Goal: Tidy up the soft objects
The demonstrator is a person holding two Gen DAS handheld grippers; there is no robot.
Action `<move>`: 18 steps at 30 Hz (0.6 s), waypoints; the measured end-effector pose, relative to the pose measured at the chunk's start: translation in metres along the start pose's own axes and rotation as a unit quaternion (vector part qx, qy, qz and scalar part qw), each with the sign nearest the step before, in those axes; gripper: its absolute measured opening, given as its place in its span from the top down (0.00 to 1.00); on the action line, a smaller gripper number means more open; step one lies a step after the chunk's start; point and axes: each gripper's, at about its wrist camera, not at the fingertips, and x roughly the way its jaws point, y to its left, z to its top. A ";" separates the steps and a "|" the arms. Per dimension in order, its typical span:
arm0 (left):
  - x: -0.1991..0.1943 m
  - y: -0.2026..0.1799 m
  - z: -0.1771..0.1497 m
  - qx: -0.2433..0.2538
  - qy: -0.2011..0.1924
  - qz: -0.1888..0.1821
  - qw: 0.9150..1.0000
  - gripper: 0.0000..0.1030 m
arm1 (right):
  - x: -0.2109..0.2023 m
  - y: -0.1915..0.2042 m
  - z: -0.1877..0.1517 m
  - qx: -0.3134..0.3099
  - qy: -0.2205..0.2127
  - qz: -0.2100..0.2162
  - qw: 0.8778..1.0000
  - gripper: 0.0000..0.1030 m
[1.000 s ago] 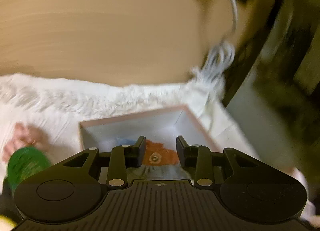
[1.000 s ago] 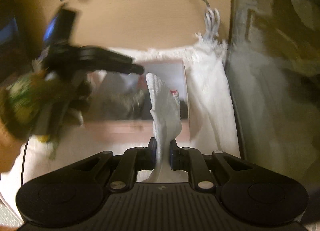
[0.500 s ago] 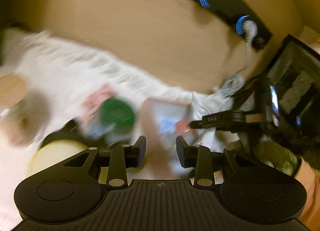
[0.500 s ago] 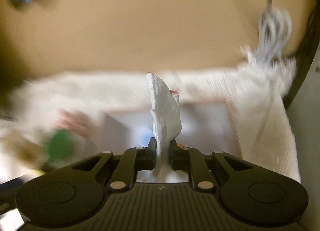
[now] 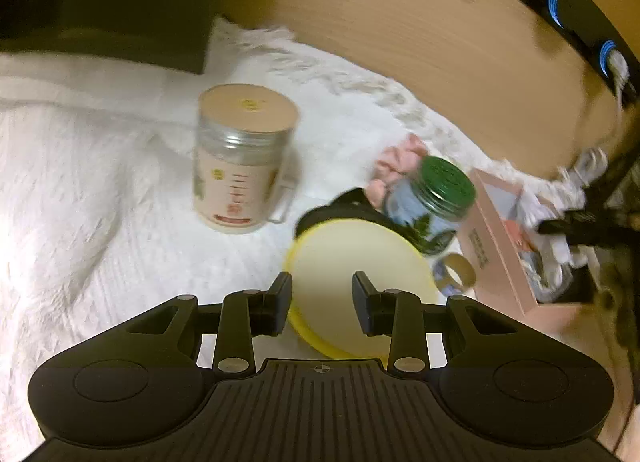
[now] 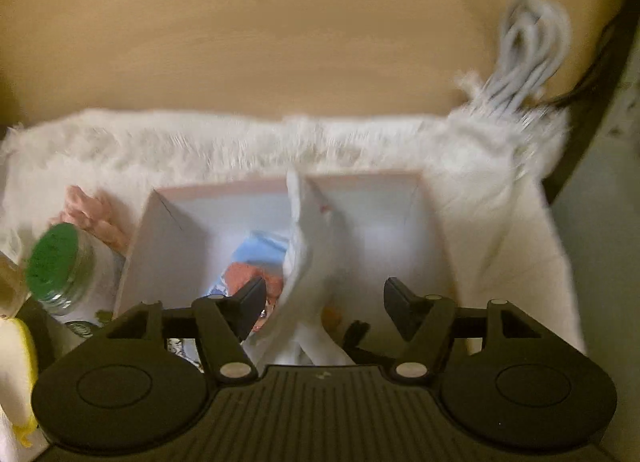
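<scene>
Right gripper (image 6: 323, 304) jaws opening, white cloth (image 6: 310, 246) loose between them over pink box (image 6: 432, 222); retreat straight up; left gripper (image 5: 321, 304) jaws part-open, empty.

Black left gripper (image 5: 322, 294): ribbed base, round discs, silver screws.

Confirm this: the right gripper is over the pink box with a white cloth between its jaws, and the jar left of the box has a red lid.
Not quite: the lid is green, not red, as the right wrist view shows. The rest holds: the right gripper, jaws opening, is over the pink box with the white cloth between them.
</scene>
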 end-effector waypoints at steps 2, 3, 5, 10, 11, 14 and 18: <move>0.003 0.008 0.004 -0.012 0.000 -0.002 1.000 0.65 | -0.022 0.005 -0.004 -0.016 -0.028 -0.005 0.999 0.30; 0.005 0.010 0.006 -0.017 0.001 -0.005 1.000 0.65 | -0.032 0.007 -0.006 -0.023 -0.037 -0.004 0.999 0.28; 0.009 0.013 0.008 -0.027 0.003 -0.012 1.000 0.65 | -0.052 0.014 -0.013 -0.037 -0.054 0.005 0.998 0.26; 0.018 0.014 0.011 -0.029 0.009 -0.021 0.999 0.65 | -0.081 0.039 -0.034 -0.061 -0.060 0.056 0.995 0.25; 0.019 0.015 0.011 -0.030 0.011 -0.023 0.999 0.65 | -0.084 0.046 -0.039 -0.067 -0.056 0.069 0.994 0.25; 0.022 0.017 0.011 -0.032 0.020 -0.033 0.999 0.65 | -0.091 0.067 -0.052 -0.083 -0.046 0.102 0.990 0.25; 0.023 0.019 0.006 -0.026 0.036 -0.047 0.998 0.65 | -0.097 0.101 -0.068 -0.120 -0.038 0.138 0.982 0.20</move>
